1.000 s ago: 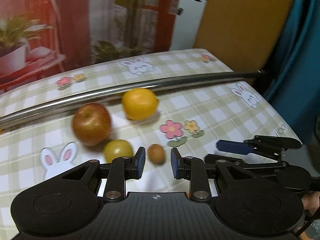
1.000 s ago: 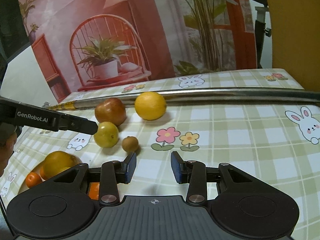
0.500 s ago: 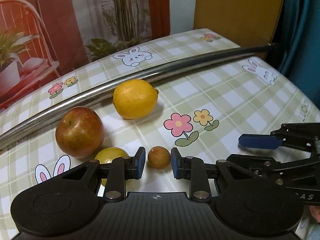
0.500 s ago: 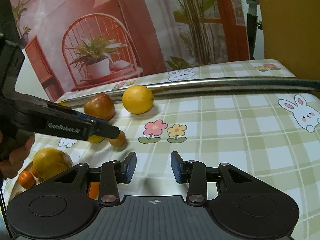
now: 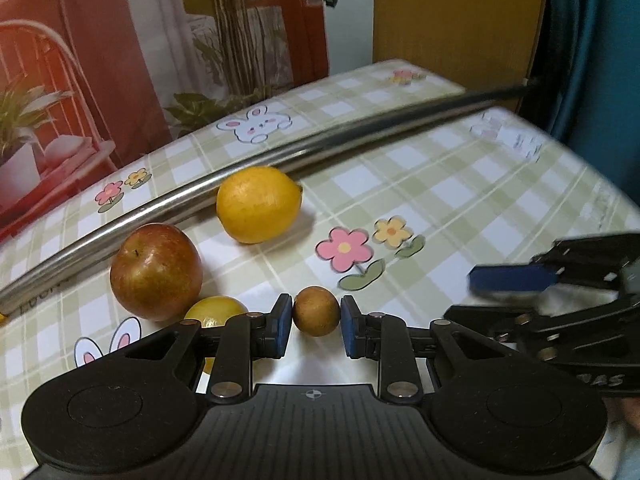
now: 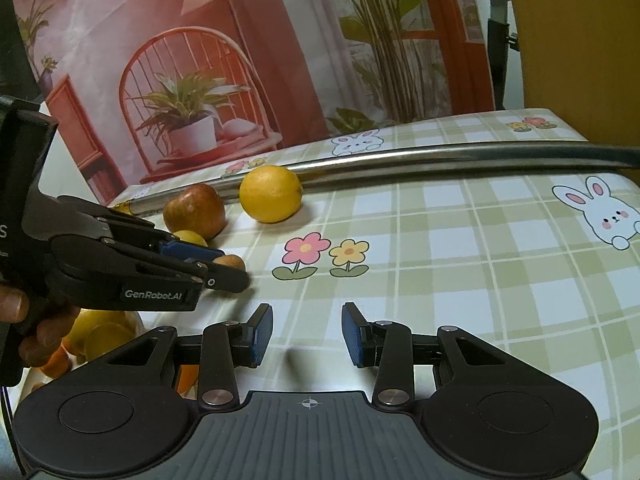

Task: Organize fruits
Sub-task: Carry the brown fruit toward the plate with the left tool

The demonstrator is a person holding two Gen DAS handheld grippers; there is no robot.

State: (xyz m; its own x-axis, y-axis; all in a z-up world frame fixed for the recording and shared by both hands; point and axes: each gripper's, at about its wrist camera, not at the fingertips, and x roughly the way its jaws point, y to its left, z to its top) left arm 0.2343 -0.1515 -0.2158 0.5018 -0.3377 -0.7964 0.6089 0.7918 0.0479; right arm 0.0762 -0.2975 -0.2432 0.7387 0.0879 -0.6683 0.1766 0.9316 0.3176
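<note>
Left gripper [image 5: 316, 322] has advanced to bracket brown fruit [image 5: 316, 311].

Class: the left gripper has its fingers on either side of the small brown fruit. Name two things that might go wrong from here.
The small brown fruit is round, so it may squirt from the left gripper as the pads close. The yellow fruit and the apple lie just beside the near finger, which might nudge them rolling.

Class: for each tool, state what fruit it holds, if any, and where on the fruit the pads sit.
Left tool: its pads flank the small round brown fruit at its widest sides, but a firm hold cannot be confirmed. Right tool: open, holding nothing.
</note>
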